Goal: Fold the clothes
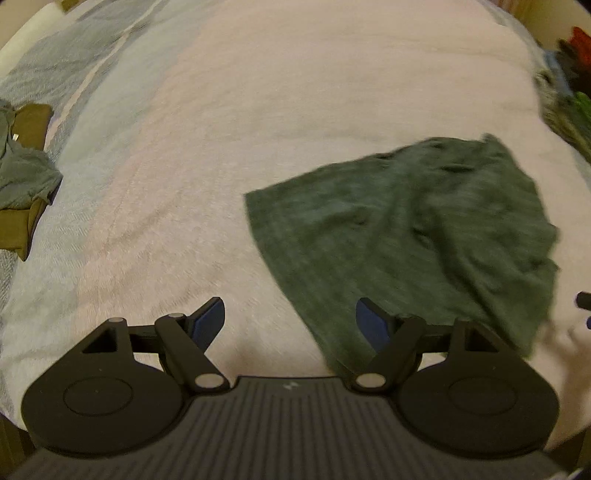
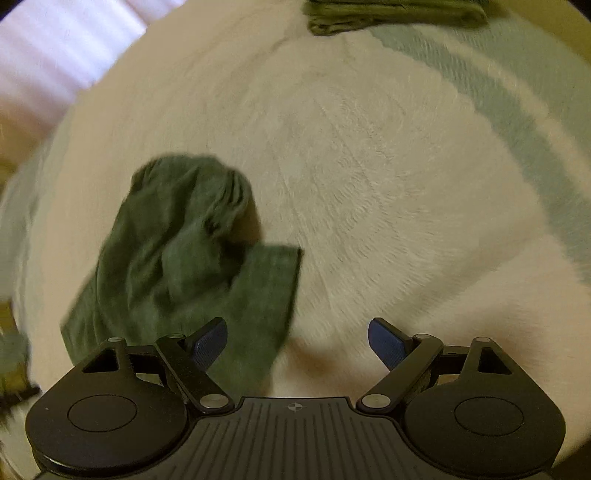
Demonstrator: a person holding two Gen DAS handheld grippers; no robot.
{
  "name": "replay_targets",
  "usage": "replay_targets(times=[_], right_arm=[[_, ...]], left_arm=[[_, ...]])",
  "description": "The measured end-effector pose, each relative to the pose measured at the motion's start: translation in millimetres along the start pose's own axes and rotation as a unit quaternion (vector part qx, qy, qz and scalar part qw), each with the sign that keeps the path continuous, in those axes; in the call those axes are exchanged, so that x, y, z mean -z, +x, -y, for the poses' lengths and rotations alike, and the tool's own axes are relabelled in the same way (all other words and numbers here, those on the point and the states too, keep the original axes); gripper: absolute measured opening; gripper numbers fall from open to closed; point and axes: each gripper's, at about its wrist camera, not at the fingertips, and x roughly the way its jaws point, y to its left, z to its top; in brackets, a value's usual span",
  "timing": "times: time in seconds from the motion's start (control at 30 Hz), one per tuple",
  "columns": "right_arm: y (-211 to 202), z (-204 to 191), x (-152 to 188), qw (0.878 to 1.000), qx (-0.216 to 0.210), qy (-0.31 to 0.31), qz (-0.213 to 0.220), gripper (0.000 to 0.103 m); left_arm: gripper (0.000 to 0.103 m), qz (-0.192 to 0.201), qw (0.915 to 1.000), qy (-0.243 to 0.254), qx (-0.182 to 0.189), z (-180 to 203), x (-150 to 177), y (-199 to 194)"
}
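Observation:
A dark green garment [image 1: 413,229] lies spread and wrinkled on the pale bed cover [image 1: 258,110], right of centre in the left wrist view. My left gripper [image 1: 290,317] is open and empty, above the garment's near left edge. In the right wrist view the same garment [image 2: 177,258] lies bunched at the left, one flap reaching toward me. My right gripper [image 2: 297,339] is open and empty, with its left finger [image 2: 210,341] over the garment's near edge.
A pile of grey-green and olive clothes [image 1: 22,177] sits at the bed's left edge. Folded olive clothes [image 2: 395,14] lie at the far side in the right wrist view. More coloured clothes [image 1: 569,92] are heaped beyond the bed's right edge.

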Motion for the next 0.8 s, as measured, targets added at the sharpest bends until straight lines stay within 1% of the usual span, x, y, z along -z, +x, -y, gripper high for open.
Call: replay_targets(times=[0.07, 0.17, 0.2, 0.23, 0.27, 0.3, 0.33, 0.37, 0.4, 0.43, 0.47, 0.53, 0.6, 0.63, 0.67, 0.73, 0.77, 0.8], right_arm=[[17, 8, -4, 0.999, -0.026, 0.035, 0.013, 0.087], [38, 18, -4, 0.993, -0.064, 0.099, 0.020, 0.086], [44, 20, -3, 0.990, -0.074, 0.115, 0.020, 0.074], [50, 22, -1, 0.988, -0.083, 0.131, 0.020, 0.069], [55, 22, 0, 0.986, -0.090, 0.137, 0.021, 0.063], [59, 21, 2, 0.986, -0.096, 0.135, 0.021, 0.044], [62, 20, 4, 0.986, -0.099, 0.132, 0.019, 0.024], [64, 21, 6, 0.986, -0.102, 0.131, 0.013, 0.002], [61, 22, 7, 0.986, -0.104, 0.131, 0.014, 0.002], [55, 23, 9, 0.986, -0.104, 0.131, 0.021, 0.002], [46, 24, 10, 0.986, -0.102, 0.129, 0.030, 0.002], [18, 33, 11, 0.986, -0.094, 0.128, 0.049, 0.002], [-17, 48, 15, 0.985, -0.086, 0.136, 0.062, 0.002], [-35, 56, 18, 0.986, -0.076, 0.136, 0.066, 0.002], [-53, 64, 22, 0.987, -0.061, 0.133, 0.066, 0.002], [-83, 83, 35, 0.989, -0.037, 0.135, 0.047, 0.001], [-90, 88, 43, 0.990, -0.025, 0.132, 0.030, 0.001], [-92, 90, 50, 0.992, -0.013, 0.126, 0.011, 0.002]], left_arm=[[0.075, 0.000, 0.9998, -0.018, 0.006, -12, -9, 23], [0.075, 0.000, 0.9981, -0.053, 0.030, -29, -25, 56], [0.075, 0.000, 0.9975, -0.061, 0.036, -33, -29, 64], [0.075, 0.000, 0.9969, -0.066, 0.043, -36, -31, 70], [0.071, 0.000, 0.9963, -0.071, 0.049, -38, -33, 77], [0.067, 0.000, 0.9956, -0.075, 0.055, -41, -35, 83], [0.059, 0.000, 0.9949, -0.080, 0.061, -44, -37, 89], [0.054, 0.000, 0.9941, -0.085, 0.068, -46, -39, 95], [0.048, 0.000, 0.9933, -0.089, 0.074, -49, -41, 101], [0.026, 0.000, 0.9923, -0.094, 0.080, -51, -42, 107], [0.003, 0.000, 0.9914, -0.099, 0.086, -54, -44, 113], [0.003, 0.010, 0.9904, -0.097, 0.098, -62, -40, 104], [0.003, 0.022, 0.9868, -0.108, 0.118, -77, -28, 84], [0.003, 0.025, 0.9849, -0.114, 0.128, -85, -21, 73], [0.003, 0.025, 0.9848, -0.115, 0.128, -91, -12, 61], [0.003, 0.007, 0.9839, -0.128, 0.124, -103, 14, 41], [0.003, -0.004, 0.9829, -0.136, 0.124, -109, 28, 33], [0.004, -0.025, 0.9814, -0.145, 0.123, -113, 42, 28]])
